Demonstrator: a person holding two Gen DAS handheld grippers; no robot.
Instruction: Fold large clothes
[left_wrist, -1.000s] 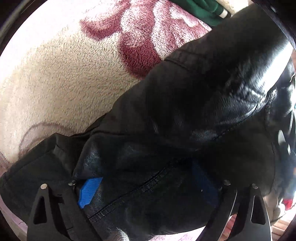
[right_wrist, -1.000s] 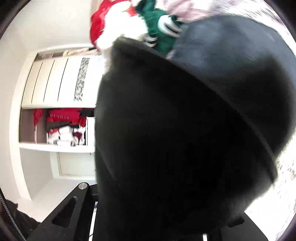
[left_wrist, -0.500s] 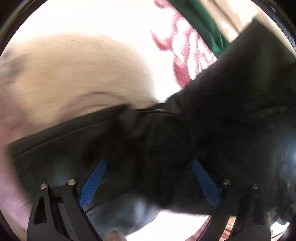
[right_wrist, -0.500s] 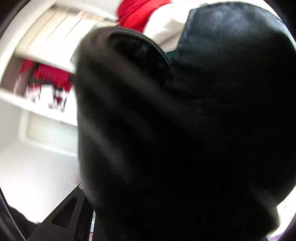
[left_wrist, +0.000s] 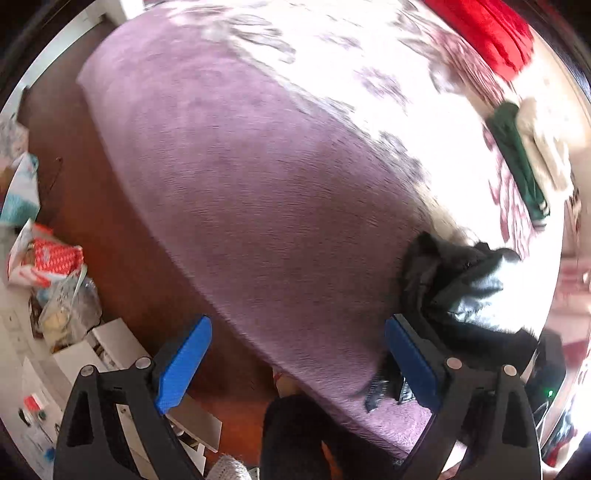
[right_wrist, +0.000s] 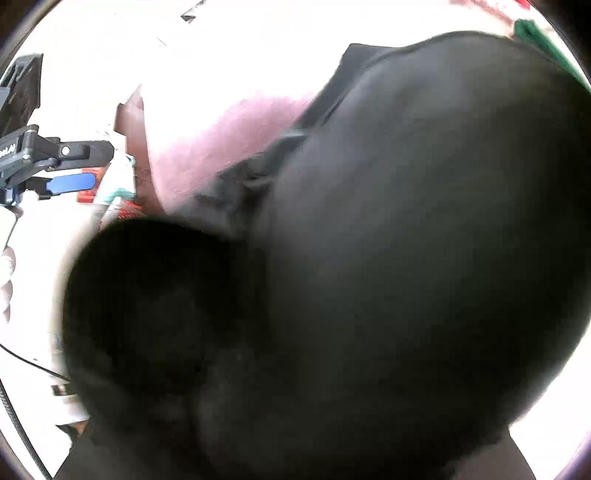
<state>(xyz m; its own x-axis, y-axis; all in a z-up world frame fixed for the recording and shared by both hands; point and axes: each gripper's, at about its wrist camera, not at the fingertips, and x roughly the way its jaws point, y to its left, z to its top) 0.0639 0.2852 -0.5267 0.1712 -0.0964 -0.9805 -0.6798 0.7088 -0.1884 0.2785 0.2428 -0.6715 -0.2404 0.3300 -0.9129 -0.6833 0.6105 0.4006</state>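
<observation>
Although a strip of pale lettering shows on the body of the left gripper as seen from the right wrist, it is too blurred and cropped to read, and no other writing can be made out in either view.

The left wrist view shows what the right one cannot: the left gripper hangs with its blue pads spread wide and nothing between them, above the purple side of a fleece blanket whose far part is pale with dark red flowers. Below and to the left of the tongs lies a brown floor with a red and white package and white boxes. Just beside the right pad, and beyond it, the black leather jacket lies crumpled on the blanket's edge, glossy and creased. Farther ahead on the right are a green garment and a red garment.

The right wrist view is almost filled by the same black jacket, draped close over the lens, smooth and dark, with a seam and a rounded opening at lower left. The right gripper's fingers are hidden under it, so I cannot tell whether they are spread or pinching the cloth. To the upper left, the left gripper appears in side view, apart from the jacket.
</observation>
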